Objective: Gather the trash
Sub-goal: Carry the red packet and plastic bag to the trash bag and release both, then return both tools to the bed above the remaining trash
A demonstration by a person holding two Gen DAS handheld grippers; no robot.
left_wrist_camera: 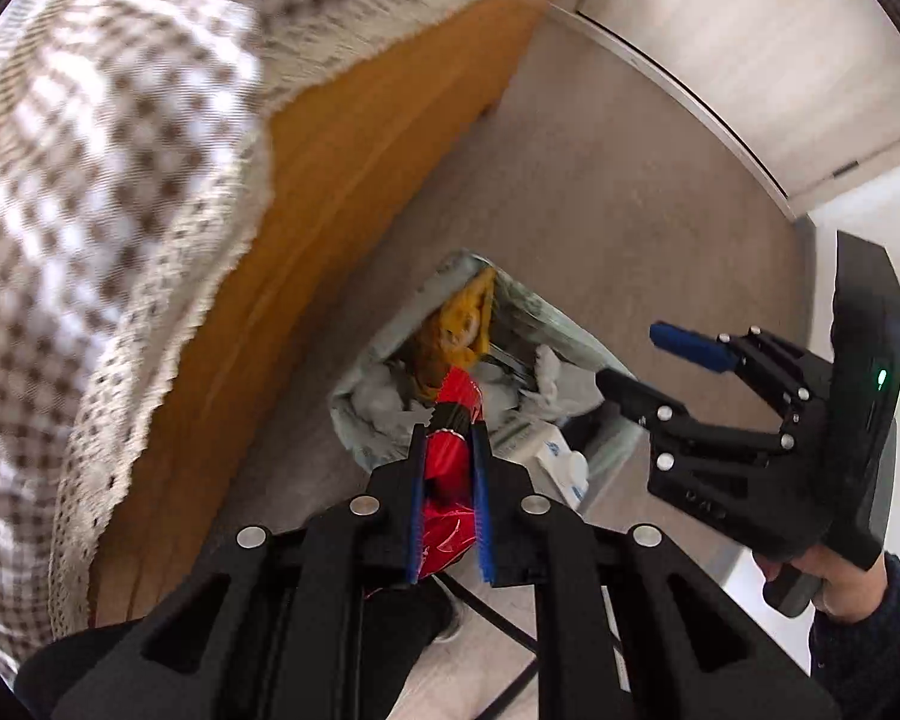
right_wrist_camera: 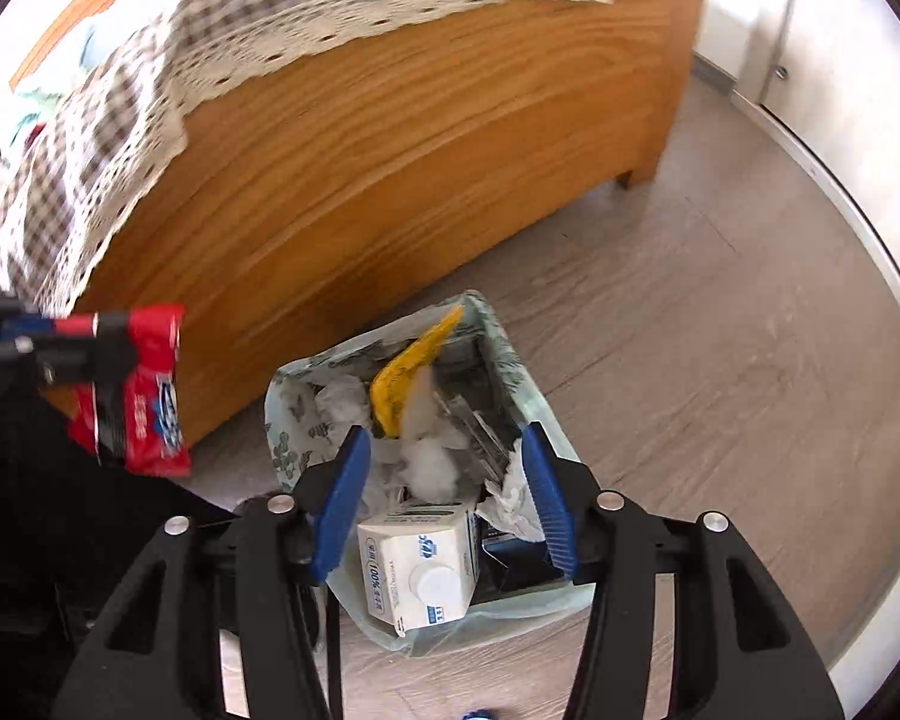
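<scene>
My left gripper [left_wrist_camera: 447, 438] is shut on a red snack wrapper [left_wrist_camera: 447, 468] and points down over the lined trash bin [left_wrist_camera: 354, 420] on the floor. In the right wrist view that wrapper [right_wrist_camera: 150, 396] hangs at the left, beside the bin [right_wrist_camera: 510, 360]. My right gripper [right_wrist_camera: 444, 444] stands open above the bin with nothing pressed between its blue pads; a blurred white tissue wad [right_wrist_camera: 432, 456] shows between them, over the trash. In the bin lie a white milk carton [right_wrist_camera: 414, 570], a yellow wrapper [right_wrist_camera: 408, 372] and crumpled paper. The right gripper [left_wrist_camera: 636, 360] also shows in the left wrist view.
A wooden furniture side [right_wrist_camera: 390, 150] stands close behind the bin, draped with a checked lace-edged cloth [left_wrist_camera: 90, 180]. Grey wood-look floor [right_wrist_camera: 720, 330] stretches to the right up to a white wall base. A person's hand [left_wrist_camera: 828, 576] holds the right gripper's handle.
</scene>
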